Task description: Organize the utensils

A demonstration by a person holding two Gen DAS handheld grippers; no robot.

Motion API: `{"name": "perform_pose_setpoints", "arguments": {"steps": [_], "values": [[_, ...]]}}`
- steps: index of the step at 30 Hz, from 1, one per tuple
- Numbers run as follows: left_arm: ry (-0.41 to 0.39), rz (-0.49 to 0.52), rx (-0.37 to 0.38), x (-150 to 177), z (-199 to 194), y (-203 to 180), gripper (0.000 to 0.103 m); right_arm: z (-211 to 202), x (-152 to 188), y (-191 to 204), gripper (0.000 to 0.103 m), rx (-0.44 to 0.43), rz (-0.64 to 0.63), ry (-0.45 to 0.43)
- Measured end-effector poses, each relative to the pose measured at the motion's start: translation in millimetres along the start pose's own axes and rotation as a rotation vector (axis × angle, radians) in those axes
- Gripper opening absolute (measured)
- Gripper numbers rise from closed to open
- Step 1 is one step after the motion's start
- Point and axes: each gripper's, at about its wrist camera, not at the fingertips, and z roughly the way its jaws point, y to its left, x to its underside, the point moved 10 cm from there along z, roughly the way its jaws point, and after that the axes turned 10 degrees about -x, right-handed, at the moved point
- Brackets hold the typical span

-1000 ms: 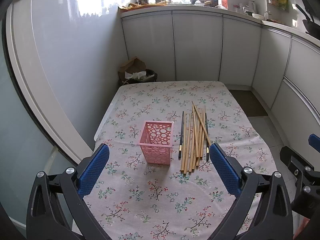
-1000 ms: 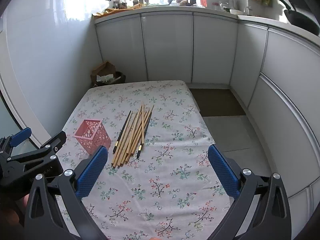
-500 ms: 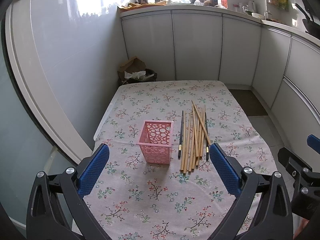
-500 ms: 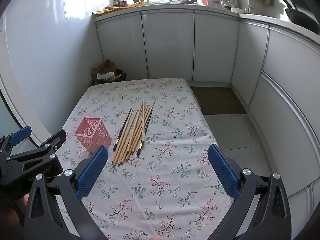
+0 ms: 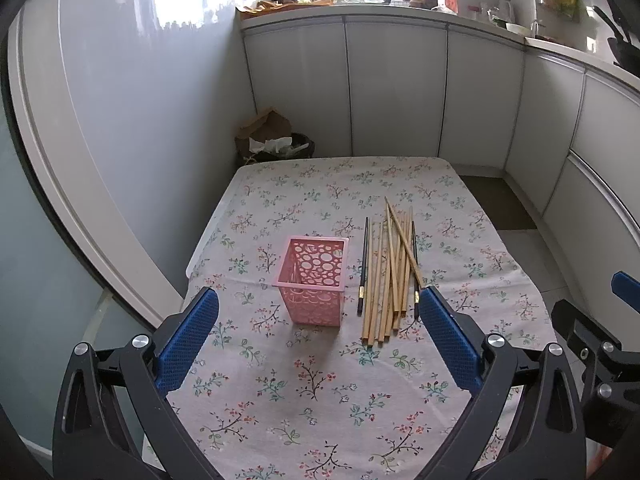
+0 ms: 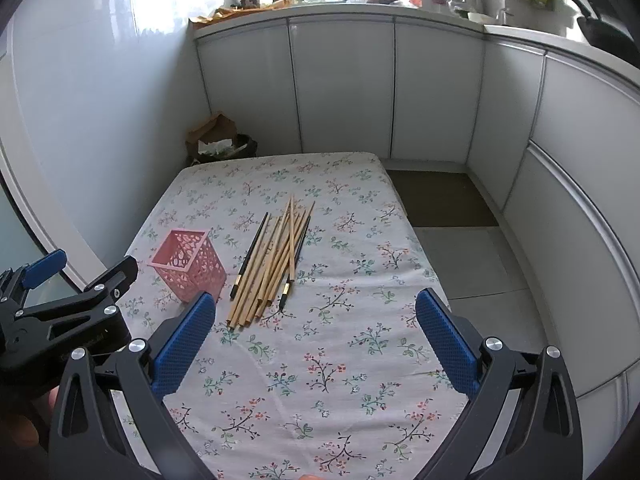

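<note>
The pink basket (image 5: 313, 280) stands upright on the floral tablecloth (image 5: 320, 380); the chopsticks (image 5: 390, 270) lie just right of it. Left gripper (image 5: 318, 334) and right gripper (image 6: 316, 334), both empty with fingers wide apart, seem to hover near it.

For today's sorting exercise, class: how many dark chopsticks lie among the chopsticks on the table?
2. One black chopstick with a gold band lies at the side of the pile nearest the pink perforated plastic basket; the other lies along the far side, partly under the pale wooden chopsticks. More could be hidden.

Left black two-finger gripper with blue pads (image 5: 318, 336): jaws wide apart, empty. Right black two-finger gripper with blue pads (image 6: 316, 332): likewise, lower frame.
</note>
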Motion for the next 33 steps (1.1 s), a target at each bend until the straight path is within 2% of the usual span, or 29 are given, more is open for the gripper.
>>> {"name": "perform_pose_setpoints", "arguments": {"steps": [5, 13, 14, 17, 20, 24, 27, 30, 32, 33], "values": [[0.014, 0.001, 0.004, 4, 11, -4, 0.096, 9, 1, -5, 0.097, 0.003, 0.007, 0.012], [0.034, 0.005, 0.022, 4, 31, -10, 0.096, 30, 11, -24, 0.097, 0.022, 0.057, 0.097], [0.039, 0.001, 0.018, 3, 34, -8, 0.096, 33, 8, -28, 0.097, 0.01, 0.068, 0.076], [0.074, -0.025, 0.031, -3, 48, -3, 0.096, 45, 4, -37, 0.097, -0.046, 0.13, 0.12], [0.11, -0.057, 0.055, -17, 62, 0, 0.096, 56, -13, -46, 0.097, -0.066, 0.157, 0.134], [0.103, -0.047, 0.116, -48, 70, -11, 0.096, 79, -36, -48, 0.097, -0.181, 0.268, 0.163], [0.149, -0.052, 0.195, -69, 84, -34, 0.096, 112, -56, -59, 0.097, -0.223, 0.316, 0.192], [0.206, -0.054, 0.295, -82, 98, -64, 0.089, 152, -60, -90, 0.091, -0.164, 0.391, 0.221], [0.247, -0.024, 0.331, -82, 108, -91, 0.084, 179, -38, -114, 0.073, -0.153, 0.488, 0.276], [0.257, 0.002, 0.328, -81, 114, -101, 0.079, 189, -26, -123, 0.069, -0.164, 0.529, 0.304]]}}
